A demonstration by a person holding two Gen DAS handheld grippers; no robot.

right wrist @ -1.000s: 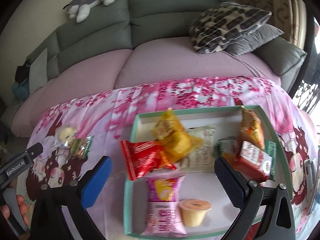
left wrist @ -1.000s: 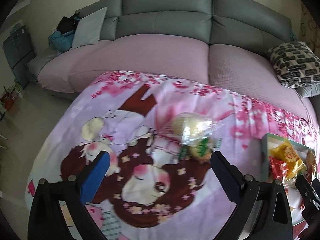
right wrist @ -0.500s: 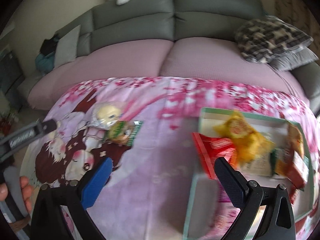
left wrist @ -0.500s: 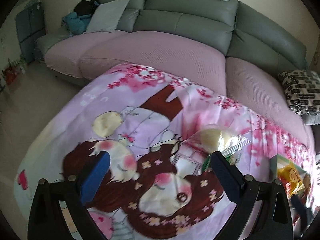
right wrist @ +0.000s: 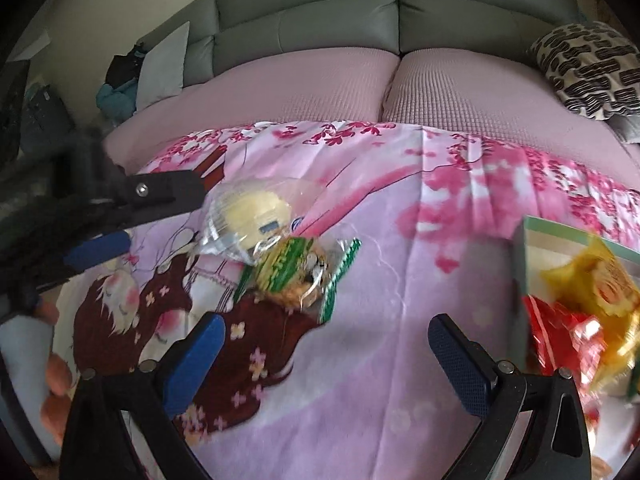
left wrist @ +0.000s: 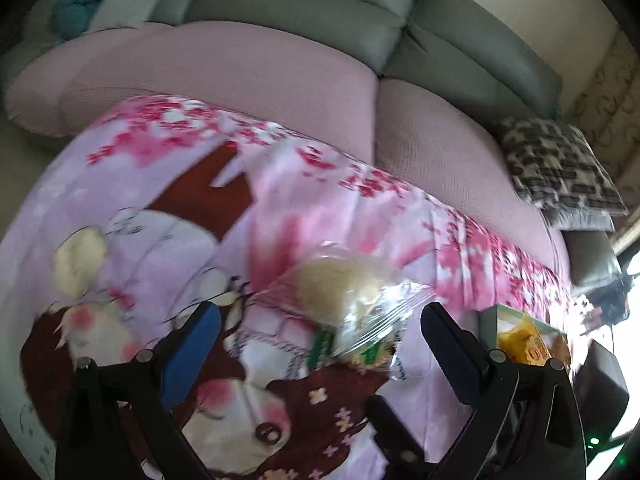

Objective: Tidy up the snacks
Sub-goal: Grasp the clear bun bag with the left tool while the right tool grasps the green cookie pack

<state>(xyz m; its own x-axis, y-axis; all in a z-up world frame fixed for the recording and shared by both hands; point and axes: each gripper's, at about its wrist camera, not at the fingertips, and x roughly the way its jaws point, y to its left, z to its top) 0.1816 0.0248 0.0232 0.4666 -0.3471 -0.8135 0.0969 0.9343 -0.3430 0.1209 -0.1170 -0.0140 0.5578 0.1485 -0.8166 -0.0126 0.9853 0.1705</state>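
Left wrist view: the left gripper [left wrist: 320, 332] is seen with its jaws spread wide and nothing between them. Compared with half a second ago, the clear-wrapped bun [left wrist: 340, 288] and the green-wrapped snack [left wrist: 360, 354] have been brought from the right-hand edge of the gap to lie between the two pads, and they now appear larger, so a closing-in on this pair is judged to be under way. The bun lies partly over the green packet, both resting on the pink printed cloth [left wrist: 160, 208] that covers the tabletop. At the right edge a corner of the green tray [left wrist: 490, 318] is shown with a yellow packet [left wrist: 524, 344] inside it. The picture is blurred by motion.

Right wrist view: the right gripper [right wrist: 326, 342] is likewise held released and empty. It has been swung away from the tray [right wrist: 532, 236] since a second ago, when the tray filled its view; now only the tray's left end is visible, with the red packet [right wrist: 568, 340] and the yellow one spilling over the rim. The two loose snacks are seen just ahead and left of its blue pad, touching each other, well apart from the tray. The left gripper's fingers [right wrist: 168, 192] are seen just beside the bun, perhaps touching its wrapper.

These two snacks are judged to be the last outside the tray, and a grasp by one gripper is expected next; the overlap may make a clean single pick awkward.
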